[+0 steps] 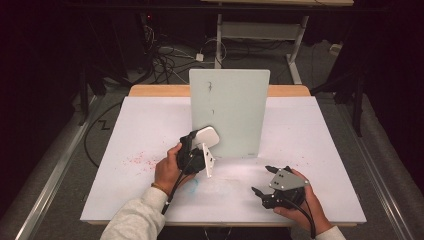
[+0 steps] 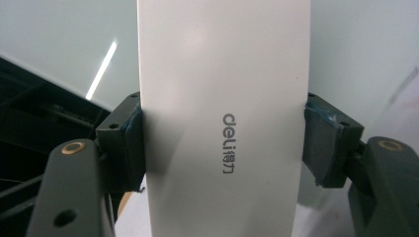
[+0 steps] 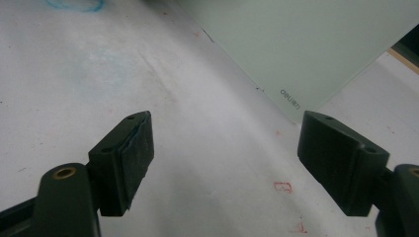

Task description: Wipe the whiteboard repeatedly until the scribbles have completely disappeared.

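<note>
White plastic eraser (image 1: pixel 206 136) gripped across its width by left tongs (image 1: pixel 192 152), held above the table (image 1: pixel 150 125) just in front of upright whiteboard (image 1: pixel 230 112).

Judged light, stiff, smooth-faced & maybe slippery, so best taken by the narrow edges, as is done. "deli" print on eraser (image 2: pixel 222 113) & pad contact are shown by left gripper view; high view gives layout. Right tongs (image 1: pixel 263 181) released, nothing held, low over table w/ red & blue marks.

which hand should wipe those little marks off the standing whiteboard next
Probably the left. Its claw is already shut on the white eraser, right at the front of the whiteboard. The right claw is open and holds nothing, low over the table, nearer the person.
</note>
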Action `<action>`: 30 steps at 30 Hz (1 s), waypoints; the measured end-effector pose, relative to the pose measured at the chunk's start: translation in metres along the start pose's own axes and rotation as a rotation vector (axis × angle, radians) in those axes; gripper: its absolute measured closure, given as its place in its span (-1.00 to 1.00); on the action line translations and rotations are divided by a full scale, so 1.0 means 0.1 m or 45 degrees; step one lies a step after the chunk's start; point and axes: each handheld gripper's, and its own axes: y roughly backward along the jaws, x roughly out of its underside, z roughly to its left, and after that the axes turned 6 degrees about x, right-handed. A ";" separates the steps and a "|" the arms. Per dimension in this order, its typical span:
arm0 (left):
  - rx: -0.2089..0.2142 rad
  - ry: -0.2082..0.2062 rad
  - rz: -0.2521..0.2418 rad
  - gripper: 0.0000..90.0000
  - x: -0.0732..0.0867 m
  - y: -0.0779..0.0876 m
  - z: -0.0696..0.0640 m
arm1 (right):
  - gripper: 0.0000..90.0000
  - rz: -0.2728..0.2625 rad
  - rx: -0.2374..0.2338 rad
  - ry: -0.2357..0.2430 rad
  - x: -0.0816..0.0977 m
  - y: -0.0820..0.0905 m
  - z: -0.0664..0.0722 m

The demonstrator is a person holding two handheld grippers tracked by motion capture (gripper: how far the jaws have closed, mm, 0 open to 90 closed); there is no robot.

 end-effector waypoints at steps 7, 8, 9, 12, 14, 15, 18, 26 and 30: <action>-0.029 0.090 -0.037 -0.35 -0.24 0.02 0.23 | -0.51 0.001 -0.004 0.002 0.00 0.00 0.00; -0.033 0.108 -0.040 -0.35 -0.27 0.03 0.27 | -0.51 0.001 -0.004 0.003 0.00 0.00 0.00; -0.037 0.123 -0.045 -0.35 -0.31 0.03 0.31 | -0.51 0.002 -0.005 0.000 0.00 0.00 0.00; -0.054 0.135 -0.051 -0.35 -0.41 0.04 0.41 | -0.51 0.003 -0.007 0.001 0.00 -0.01 0.00; -0.059 0.142 -0.066 -0.35 -0.47 0.05 0.50 | -0.51 0.004 -0.007 0.003 0.01 0.00 0.00; -0.060 0.160 -0.063 -0.35 -0.50 0.06 0.53 | -0.51 0.002 -0.005 0.004 0.00 0.00 0.00; -0.073 0.180 -0.071 -0.35 -0.57 0.07 0.63 | -0.51 0.002 -0.003 0.005 0.00 0.00 0.00; -0.058 0.234 -0.081 -0.35 -0.52 0.07 0.62 | -0.51 0.000 -0.003 0.001 0.01 0.01 -0.01; -0.050 0.195 -0.064 -0.35 -0.41 0.04 0.42 | -0.51 -0.004 -0.002 0.007 0.00 0.02 0.00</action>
